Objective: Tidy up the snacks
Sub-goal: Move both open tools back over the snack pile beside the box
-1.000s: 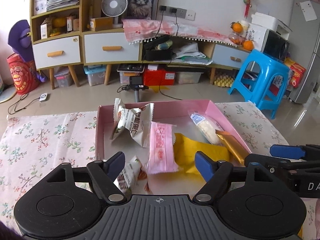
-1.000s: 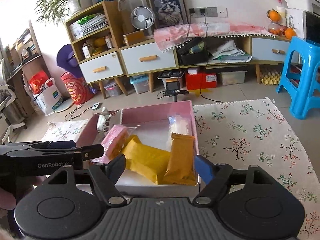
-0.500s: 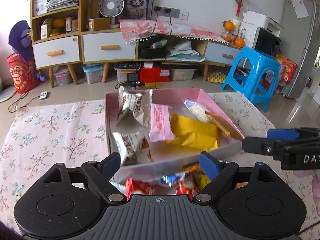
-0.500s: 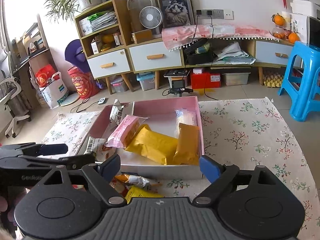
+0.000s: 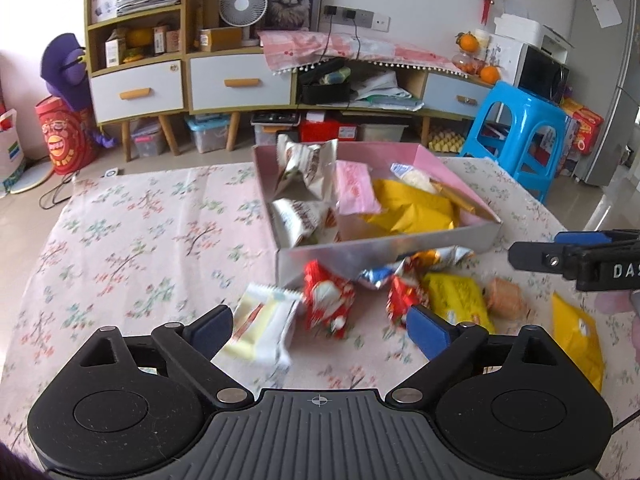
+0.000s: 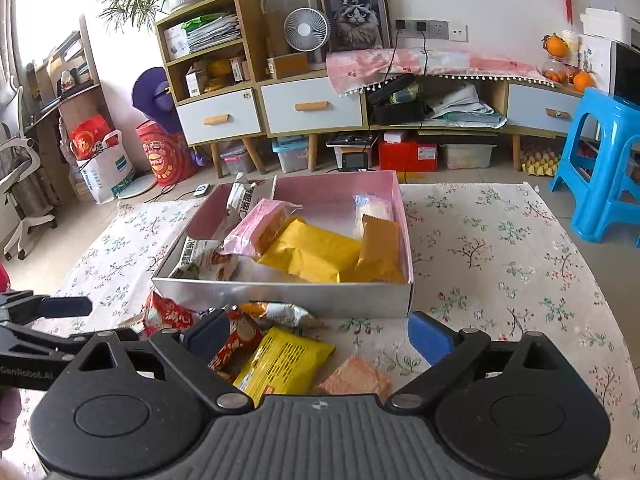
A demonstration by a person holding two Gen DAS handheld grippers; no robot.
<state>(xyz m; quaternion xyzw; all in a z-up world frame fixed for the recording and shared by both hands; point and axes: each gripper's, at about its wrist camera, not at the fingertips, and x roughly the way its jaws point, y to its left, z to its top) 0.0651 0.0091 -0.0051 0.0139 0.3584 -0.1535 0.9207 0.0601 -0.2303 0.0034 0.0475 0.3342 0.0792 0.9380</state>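
Note:
A pink box [image 5: 380,252] on the flowered tablecloth holds yellow [image 5: 412,208], pink [image 5: 354,188] and white packets. Loose snacks lie in front of it: a cream packet [image 5: 260,328], a red packet [image 5: 328,300], a yellow packet [image 5: 456,296] and a round brown cake [image 5: 506,300]. My left gripper [image 5: 320,326] hovers over these with its jaws opening, and no pad presses on anything. My right gripper [image 6: 320,334] hangs before the box [image 6: 320,296] above a yellow packet [image 6: 284,360] and a pink wafer [image 6: 354,376]. Its jaws are opening too, with nothing gripped.
The right gripper's fingers [image 5: 536,258] reach in from the right edge of the left wrist view, beside another yellow pack [image 5: 576,340]. Bare cloth [image 6: 500,264] spreads right of the box. A blue stool [image 6: 604,168] and low cabinets [image 6: 312,108] stand beyond the table.
Both grippers have drawn back from over the box toward the near side of the table. Their jaws have widened. The loose snacks in front of the box have come into view.

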